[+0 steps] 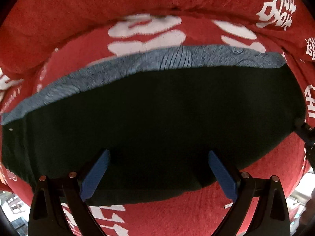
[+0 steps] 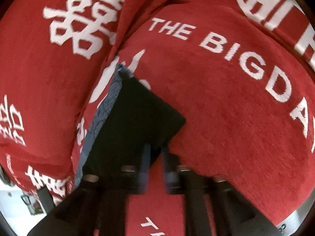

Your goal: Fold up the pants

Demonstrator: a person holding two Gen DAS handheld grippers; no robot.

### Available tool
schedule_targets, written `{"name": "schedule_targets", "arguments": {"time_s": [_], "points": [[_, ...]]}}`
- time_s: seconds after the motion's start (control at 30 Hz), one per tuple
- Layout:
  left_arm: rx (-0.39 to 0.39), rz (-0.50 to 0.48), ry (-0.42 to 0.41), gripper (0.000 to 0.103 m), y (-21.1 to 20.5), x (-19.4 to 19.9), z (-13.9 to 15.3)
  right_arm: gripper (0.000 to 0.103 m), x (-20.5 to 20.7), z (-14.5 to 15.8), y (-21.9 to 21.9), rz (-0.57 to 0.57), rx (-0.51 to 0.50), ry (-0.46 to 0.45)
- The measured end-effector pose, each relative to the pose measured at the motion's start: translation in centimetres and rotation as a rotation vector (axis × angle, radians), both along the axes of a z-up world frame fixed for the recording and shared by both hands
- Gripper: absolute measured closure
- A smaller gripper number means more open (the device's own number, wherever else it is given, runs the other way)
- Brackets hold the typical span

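Note:
The black pants (image 1: 157, 114) lie folded flat on the red sofa seat, with a blue-grey waistband (image 1: 137, 66) along the far edge. My left gripper (image 1: 157, 155) is open, its blue fingers (image 1: 94, 175) spread wide over the pants' near edge, holding nothing. In the right wrist view the pants (image 2: 137, 118) run away from me with the waistband (image 2: 102, 114) on their left. My right gripper (image 2: 155, 153) is nearly closed on the near corner of the black fabric; its blue fingers (image 2: 144, 167) are motion-blurred. Its tip shows at the left wrist view's right edge (image 1: 304, 131).
The red sofa seat (image 2: 236, 108) has white lettering "THE BIGDA". A red back cushion (image 1: 98, 5) with white characters rises behind the pants, seen again in the right wrist view (image 2: 49, 59). A pale floor with clutter (image 1: 13, 206) shows below the seat's front edge.

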State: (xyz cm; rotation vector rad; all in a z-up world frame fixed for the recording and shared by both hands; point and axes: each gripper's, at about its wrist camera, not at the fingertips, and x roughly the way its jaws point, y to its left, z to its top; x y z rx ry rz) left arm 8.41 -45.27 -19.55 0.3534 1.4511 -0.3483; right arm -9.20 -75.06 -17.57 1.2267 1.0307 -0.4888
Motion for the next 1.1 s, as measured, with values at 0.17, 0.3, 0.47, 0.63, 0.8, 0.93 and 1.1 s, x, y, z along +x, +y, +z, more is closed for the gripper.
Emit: {"name": "schedule_targets", "arguments": {"time_s": [0.17, 0.3, 0.47, 0.63, 0.8, 0.93, 1.1], "points": [[0.017, -0.006, 0.009, 0.003, -0.7, -0.1, -0.5, 0.096, 1.2, 1.1, 0.2, 0.074, -0.074, 0.016], [0.002, 0.03, 0.026, 0.003, -0.2, 0.6, -0.1, 0.073, 0.4, -0.1, -0.5, 0.021, -0.037, 0.108], [-0.017, 0.068, -0.078, 0.003, 0.5, 4.4, 1.9, 0.069, 0.7, 5.6, 0.3, 0.059, -0.28, 0.063], [0.035, 0.165, -0.105, 0.003, 0.5, 8.7, 0.2, 0.069, 8.2, 5.5, 1.6, 0.282, -0.26, -0.038], [0.031, 0.251, -0.054, 0.001, 2.1, 9.7, -2.2, 0.069, 13.8, 2.5, 4.0, 0.417, -0.258, -0.033], [0.033, 0.24, -0.085, 0.0, 2.0, 9.5, -2.2, 0.075, 14.9, -0.1, 3.9, 0.451, -0.275, 0.042], [0.048, 0.211, -0.091, 0.0, 1.1, 9.0, -1.7, 0.071, 14.2, 0.6, 1.8, 0.375, -0.282, 0.066]]}}
